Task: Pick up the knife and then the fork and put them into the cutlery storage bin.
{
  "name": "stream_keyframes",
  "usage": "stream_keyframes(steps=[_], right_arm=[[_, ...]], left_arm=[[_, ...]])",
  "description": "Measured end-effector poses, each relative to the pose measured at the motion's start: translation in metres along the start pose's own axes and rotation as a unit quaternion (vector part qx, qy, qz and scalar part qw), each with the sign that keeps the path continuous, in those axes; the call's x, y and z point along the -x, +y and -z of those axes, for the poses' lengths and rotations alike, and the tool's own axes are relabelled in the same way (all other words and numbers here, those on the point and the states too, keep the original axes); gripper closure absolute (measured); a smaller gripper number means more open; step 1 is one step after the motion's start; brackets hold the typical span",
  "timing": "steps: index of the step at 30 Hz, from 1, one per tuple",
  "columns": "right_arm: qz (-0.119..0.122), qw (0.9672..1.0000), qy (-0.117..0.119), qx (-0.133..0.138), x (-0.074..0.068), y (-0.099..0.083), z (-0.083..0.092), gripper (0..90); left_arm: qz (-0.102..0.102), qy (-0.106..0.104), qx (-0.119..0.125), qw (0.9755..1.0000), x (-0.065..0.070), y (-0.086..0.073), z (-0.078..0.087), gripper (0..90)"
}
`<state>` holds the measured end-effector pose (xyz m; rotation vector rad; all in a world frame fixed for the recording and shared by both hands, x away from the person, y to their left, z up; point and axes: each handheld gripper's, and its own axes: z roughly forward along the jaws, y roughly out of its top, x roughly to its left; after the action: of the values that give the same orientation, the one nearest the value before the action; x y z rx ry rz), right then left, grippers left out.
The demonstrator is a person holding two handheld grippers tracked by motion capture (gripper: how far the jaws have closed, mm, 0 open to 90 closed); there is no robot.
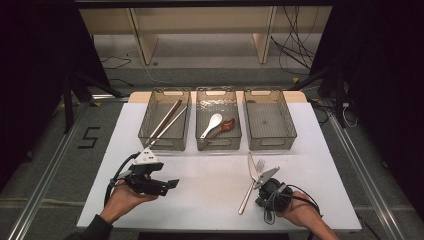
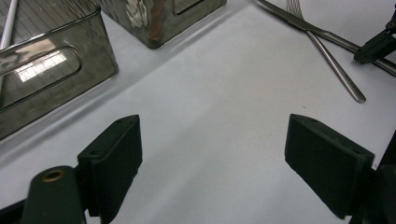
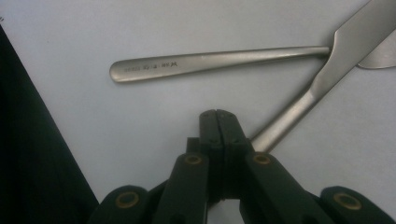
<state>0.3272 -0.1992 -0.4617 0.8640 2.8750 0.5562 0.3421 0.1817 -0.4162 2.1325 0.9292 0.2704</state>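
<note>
The knife (image 1: 252,166) and fork (image 1: 251,185) lie crossed on the white surface (image 1: 210,195), in front of the rightmost of three clear bins (image 1: 269,120). Both are matte silver steel — the fork has a long, slim handle with small stamped lettering near its rounded end, and the knife a broad flat blade narrowing into its handle. In the right gripper view the knife handle passes behind the right gripper (image 3: 217,113), whose fingers are pressed together with nothing between them. The left gripper (image 1: 172,183) sits off to the left above bare surface, its fingers spread wide — holding nothing.
</note>
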Motion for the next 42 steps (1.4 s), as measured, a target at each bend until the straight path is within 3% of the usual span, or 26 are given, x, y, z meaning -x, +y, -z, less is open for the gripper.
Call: stream_keyframes(steps=[3,7,16,25,28,32,34,38,42], right_arm=[[0.006,1.0,-0.003,-0.007,0.0,-0.002,0.001,90.0],[-0.004,0.9999,-0.004,-0.012,0.004,-0.006,0.004,90.0],[-0.007,0.999,-0.027,-0.035,0.011,-0.013,0.009,90.0],[-0.024,0.9966,-0.057,-0.055,0.026,-0.02,0.015,90.0],[-0.031,0.9968,-0.051,-0.053,0.028,-0.019,0.016,90.0],[-0.037,0.9986,-0.037,-0.004,0.029,-0.013,0.03,76.5],[-0.037,0.9983,-0.044,0.004,0.029,-0.008,0.035,66.6],[-0.044,0.9972,-0.06,-0.007,0.033,0.0,0.032,54.1],[-0.058,0.9964,-0.057,-0.026,0.04,0.005,0.025,47.0]], left_arm=[[-0.001,-0.001,0.002,1.0,0.0,0.0,0.001,18.5],[0.002,0.001,0.004,1.0,0.0,0.0,0.002,18.6],[0.002,0.003,0.005,1.0,-0.001,0.0,0.002,18.5],[0.011,0.006,0.006,0.9999,-0.002,0.0,0.002,18.5],[0.013,0.008,0.009,0.9998,-0.004,0.0,0.003,18.5],[0.014,0.007,0.008,0.9998,-0.004,0.0,0.003,18.5],[0.013,0.007,0.007,0.9999,-0.004,0.0,0.003,18.5],[0.015,0.007,0.009,0.9998,-0.005,0.0,0.003,18.5],[0.017,0.007,0.01,0.9998,-0.005,0.0,0.003,18.5]])
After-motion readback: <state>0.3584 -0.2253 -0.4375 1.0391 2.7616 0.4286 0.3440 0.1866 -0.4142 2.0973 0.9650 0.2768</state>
